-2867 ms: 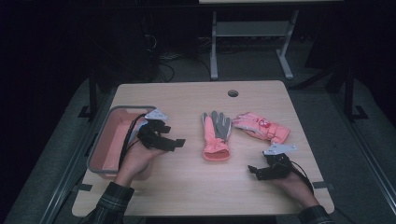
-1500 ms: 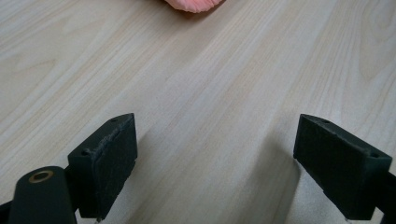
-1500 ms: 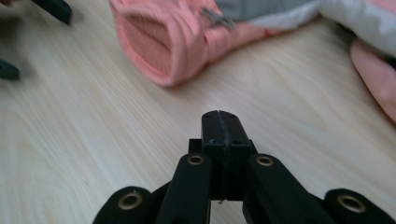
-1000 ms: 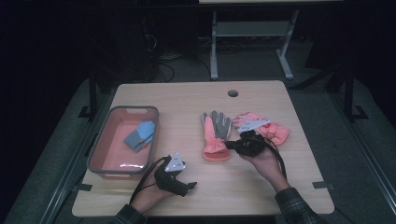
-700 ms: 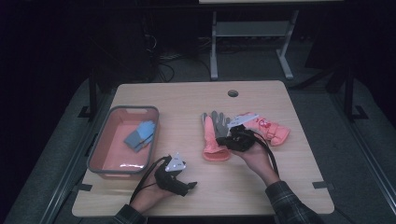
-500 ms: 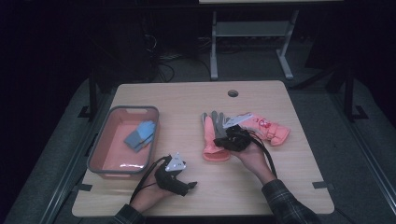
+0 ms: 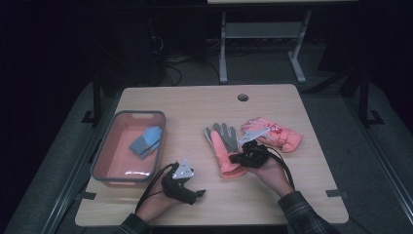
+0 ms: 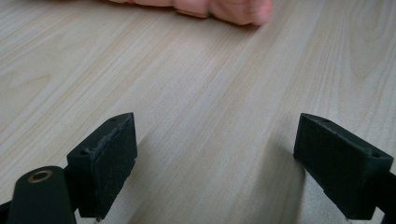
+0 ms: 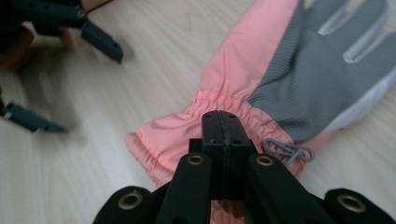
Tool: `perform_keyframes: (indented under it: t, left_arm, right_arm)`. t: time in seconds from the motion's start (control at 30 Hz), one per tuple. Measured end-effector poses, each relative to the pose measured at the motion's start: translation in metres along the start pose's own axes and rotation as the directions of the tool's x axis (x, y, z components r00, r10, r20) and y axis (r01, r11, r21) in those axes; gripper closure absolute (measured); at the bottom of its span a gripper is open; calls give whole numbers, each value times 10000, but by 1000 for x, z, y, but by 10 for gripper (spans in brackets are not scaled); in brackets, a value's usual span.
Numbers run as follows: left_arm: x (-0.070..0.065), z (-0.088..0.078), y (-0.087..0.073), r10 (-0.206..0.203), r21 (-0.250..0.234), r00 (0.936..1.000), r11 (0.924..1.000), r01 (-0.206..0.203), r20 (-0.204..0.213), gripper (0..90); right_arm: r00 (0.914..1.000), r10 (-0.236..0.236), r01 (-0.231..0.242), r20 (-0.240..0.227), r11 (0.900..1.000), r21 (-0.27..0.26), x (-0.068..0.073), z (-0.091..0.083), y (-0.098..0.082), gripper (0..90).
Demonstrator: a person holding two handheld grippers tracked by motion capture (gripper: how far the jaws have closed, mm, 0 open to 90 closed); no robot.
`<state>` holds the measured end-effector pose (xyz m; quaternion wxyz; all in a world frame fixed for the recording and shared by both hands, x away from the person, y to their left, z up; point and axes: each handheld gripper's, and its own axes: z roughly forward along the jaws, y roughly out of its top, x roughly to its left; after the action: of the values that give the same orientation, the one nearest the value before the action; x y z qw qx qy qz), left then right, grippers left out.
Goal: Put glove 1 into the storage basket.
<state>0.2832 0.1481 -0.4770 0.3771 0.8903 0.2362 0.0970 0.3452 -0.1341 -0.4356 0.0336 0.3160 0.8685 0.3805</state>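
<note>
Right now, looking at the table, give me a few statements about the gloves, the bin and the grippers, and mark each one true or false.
1. The right gripper is shut over the cuff of the pink and grey glove. True.
2. The left gripper is shut on a glove. False: its jaws stand wide apart over bare table.
3. The bin holds a blue glove. True.
4. The second pink glove lies in the bin. False: it lies on the table, to the right of the pink and grey glove.
5. The pink and grey glove lies grey palm up. True.
</note>
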Motion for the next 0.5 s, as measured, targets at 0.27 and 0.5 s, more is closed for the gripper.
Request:
perform_keyframes:
  t: [0.27, 0.5]
  left_arm:
    - [0, 0, 0, 52, 26, 10000, 10000, -51, -15, 125]
    - [0, 0, 0, -19, -50, 10000, 10000, 19, -2, 125]
  right_arm:
    - [9999, -133, 134, -58, 9998, 125, 6, -23, -23, 899]
    - [10000, -76, 75, 22, 9996, 276, 7, -46, -44, 899]
